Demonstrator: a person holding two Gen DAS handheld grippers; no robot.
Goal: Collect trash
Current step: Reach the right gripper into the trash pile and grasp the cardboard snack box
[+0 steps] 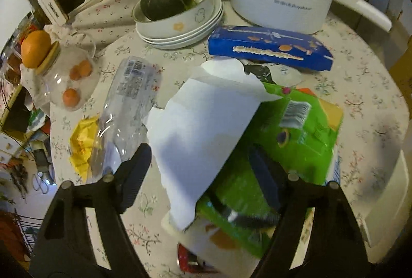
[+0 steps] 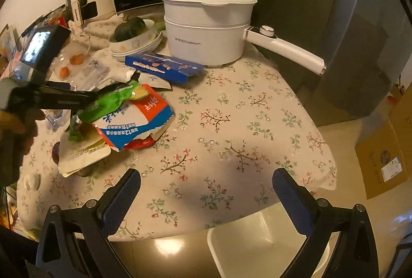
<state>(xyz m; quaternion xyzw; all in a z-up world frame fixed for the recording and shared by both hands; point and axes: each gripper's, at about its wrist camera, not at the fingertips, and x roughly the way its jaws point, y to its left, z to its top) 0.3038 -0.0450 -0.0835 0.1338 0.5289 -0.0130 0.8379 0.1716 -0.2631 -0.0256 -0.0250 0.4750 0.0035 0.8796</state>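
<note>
- Left hand-held gripper (image 1: pixel 203 164): jaws spread, straddling a white paper sheet (image 1: pixel 203 128) and a green snack bag (image 1: pixel 291 139) (pads not seen pressing either).
- Right hand-held gripper (image 2: pixel 206 190): jaws spread with nothing between them, over the floral desk (image 2: pixel 231 123) edge.
- Trash pile: wrappers heaped mid-desk; a clear plastic bottle (image 1: pixel 128 103) just beside, a blue box (image 1: pixel 267 49) behind.
- White bin (image 2: pixel 257 239) below the desk edge.

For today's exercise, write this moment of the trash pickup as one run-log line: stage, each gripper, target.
stage: reaching | left gripper: open around white paper and green wrapper | right gripper: open, empty | target: wrapper pile
</note>
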